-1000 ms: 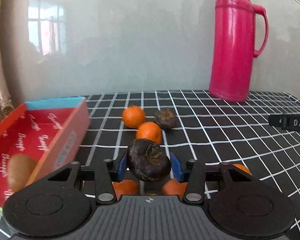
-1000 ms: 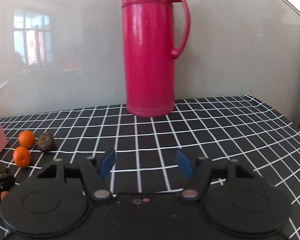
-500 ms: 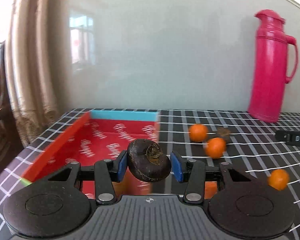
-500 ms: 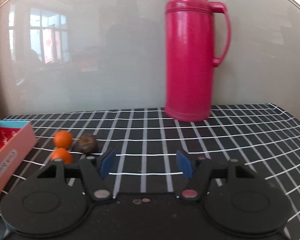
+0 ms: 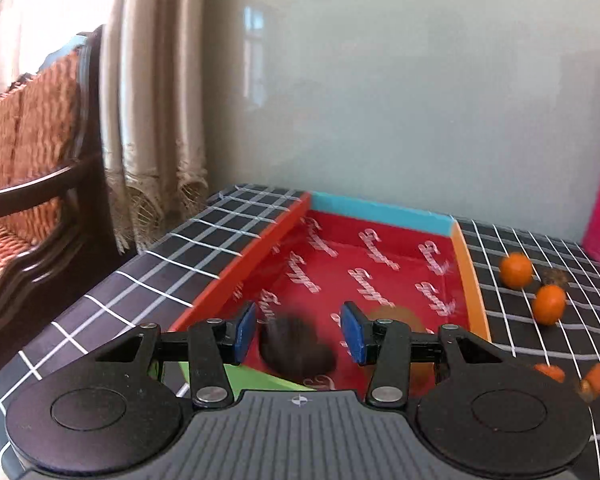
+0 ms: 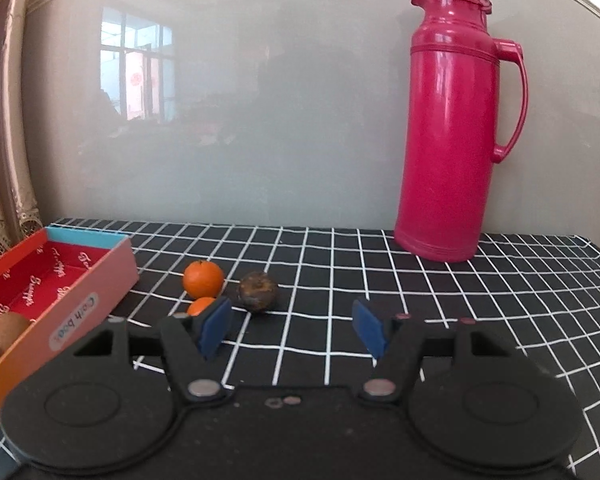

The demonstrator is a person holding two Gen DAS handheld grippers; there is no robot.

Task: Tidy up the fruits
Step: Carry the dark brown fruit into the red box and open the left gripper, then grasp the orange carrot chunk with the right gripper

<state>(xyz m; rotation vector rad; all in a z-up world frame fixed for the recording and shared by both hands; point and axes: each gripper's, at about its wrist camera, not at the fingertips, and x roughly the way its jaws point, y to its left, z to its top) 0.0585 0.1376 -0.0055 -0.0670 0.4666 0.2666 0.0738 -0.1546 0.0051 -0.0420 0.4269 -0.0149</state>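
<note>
Checked tablecloth [image 5: 204, 236]; dark fruit [image 5: 298, 346] between opening left tool [image 5: 298, 330] pads, above red box [image 5: 380, 268].

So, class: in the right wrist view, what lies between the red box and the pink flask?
Two oranges and a dark brown fruit on the checked cloth between red box and pink flask.

The open red cardboard box [image 6: 80, 280] bears a pale oval label [image 6: 74, 321] on its pink outer side wall, reading roughly "Cash box", the letters uncertain. Its red inside floor [image 5: 364, 276] repeats a white cursive word, too blurred to read.
</note>
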